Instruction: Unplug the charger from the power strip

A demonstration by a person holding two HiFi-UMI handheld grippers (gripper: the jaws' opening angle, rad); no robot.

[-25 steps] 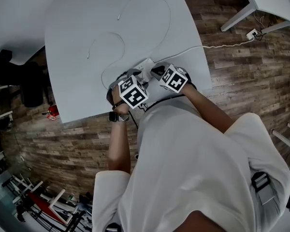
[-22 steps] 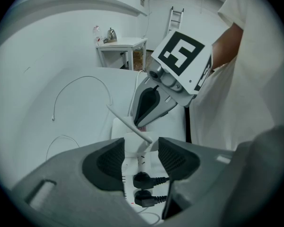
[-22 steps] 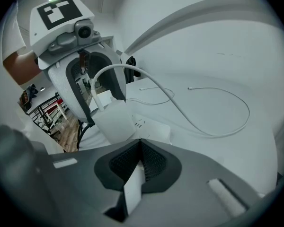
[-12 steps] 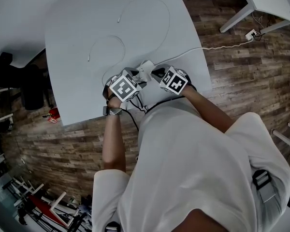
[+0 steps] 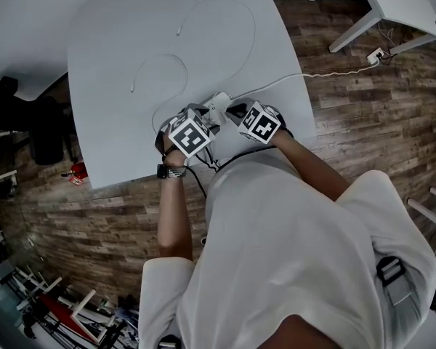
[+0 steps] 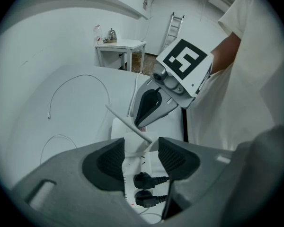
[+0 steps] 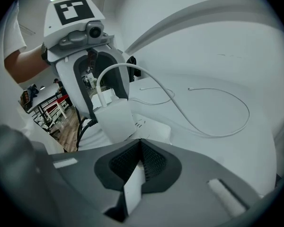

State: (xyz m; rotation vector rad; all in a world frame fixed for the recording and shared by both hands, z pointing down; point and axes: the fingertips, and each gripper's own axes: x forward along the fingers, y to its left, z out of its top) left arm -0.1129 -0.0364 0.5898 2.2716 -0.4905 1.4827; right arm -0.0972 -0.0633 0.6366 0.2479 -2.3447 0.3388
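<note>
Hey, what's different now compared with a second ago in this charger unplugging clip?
The left gripper shifted slightly leftward in the head view and rolled, so its marker cube faces differently; the person's wrist followed. Its claw is on the charger, and no new grab or release shows. The right gripper kept its place at the power strip with its claw closed. Nothing else on the table moved.

1 charger [image 6: 137, 143], 1 pwr strip [image 6: 134, 164], 2 plugs [image 6: 145, 180] [image 6: 145, 199] (both blk).

Head view overhead, gripper views close, all sharing power strip [image 7: 152, 126]
</note>
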